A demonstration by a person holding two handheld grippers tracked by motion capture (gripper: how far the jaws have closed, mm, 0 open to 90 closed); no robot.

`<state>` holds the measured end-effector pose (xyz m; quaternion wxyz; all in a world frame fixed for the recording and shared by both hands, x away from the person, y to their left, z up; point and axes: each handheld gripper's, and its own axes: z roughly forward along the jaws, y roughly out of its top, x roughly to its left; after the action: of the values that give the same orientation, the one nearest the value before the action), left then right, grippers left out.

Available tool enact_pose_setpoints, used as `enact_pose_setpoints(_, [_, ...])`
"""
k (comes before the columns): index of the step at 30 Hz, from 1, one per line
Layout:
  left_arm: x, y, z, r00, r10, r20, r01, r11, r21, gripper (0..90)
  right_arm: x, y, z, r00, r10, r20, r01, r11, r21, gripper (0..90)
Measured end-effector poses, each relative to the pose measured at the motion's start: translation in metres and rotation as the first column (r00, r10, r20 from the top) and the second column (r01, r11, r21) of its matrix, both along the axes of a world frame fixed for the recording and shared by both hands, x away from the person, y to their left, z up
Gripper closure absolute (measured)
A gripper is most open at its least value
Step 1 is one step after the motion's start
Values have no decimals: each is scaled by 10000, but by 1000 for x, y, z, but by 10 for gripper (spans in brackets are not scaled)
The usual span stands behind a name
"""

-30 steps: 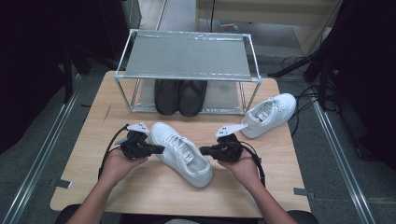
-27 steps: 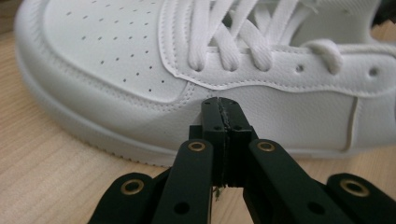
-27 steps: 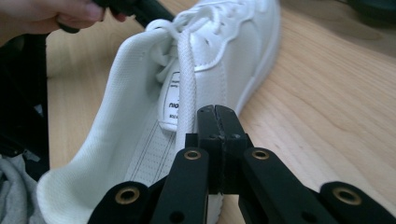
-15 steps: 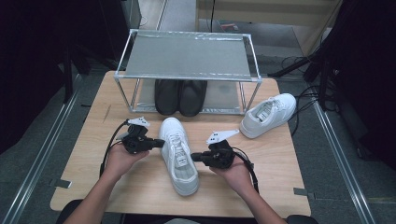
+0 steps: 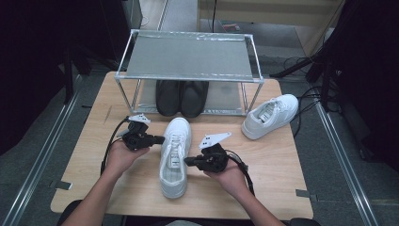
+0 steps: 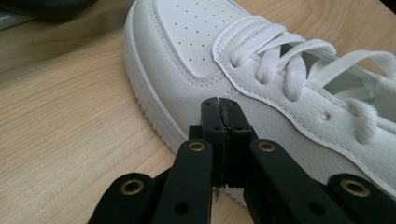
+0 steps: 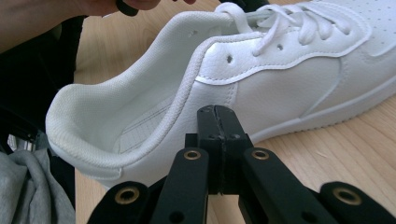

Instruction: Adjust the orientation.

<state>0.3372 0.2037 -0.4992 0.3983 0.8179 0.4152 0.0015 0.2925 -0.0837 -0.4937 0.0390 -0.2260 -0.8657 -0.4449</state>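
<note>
Change: white lace-up leather sneaker has swung from slanted to toe toward the metal wire shoe rack.
Place: mid-table, on the light wooden tabletop.
Left gripper: jaws closed together, empty, tips against its side near the toe.
Right gripper: jaws closed together, empty, tips against its side near the heel.

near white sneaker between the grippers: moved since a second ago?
Yes. The white lace-up sneaker has swung round: it lay slanted before, and now its toe points straight at the metal shoe rack, toward the black shoes under it.
</note>
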Motion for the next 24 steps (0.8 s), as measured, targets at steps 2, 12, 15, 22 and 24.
enact_pose_setpoints(2, [-1,3,3,10000,55,27,-54,9998,-199,849,1,-5,1,9999,-109,113,109,9999,26,900])
enact_pose_setpoints(12, [-13,11,17,9989,-397,263,409,9981,-454,662,17,-33,5,9953,-832,489,841,9963,-158,745])
enact_pose_setpoints(15, [-13,11,18,9985,-446,325,460,9980,-439,606,21,-43,5,9921,-1088,619,1094,9940,-58,681])
enact_pose_setpoints(22, [-15,9,15,9964,-683,502,692,9975,-169,540,32,-65,7,9851,-1626,555,1628,9867,21,633])
enact_pose_setpoints(24, [-16,8,14,9958,-743,530,748,9972,-76,530,35,-70,9,9827,-1783,492,1784,9840,21,626])
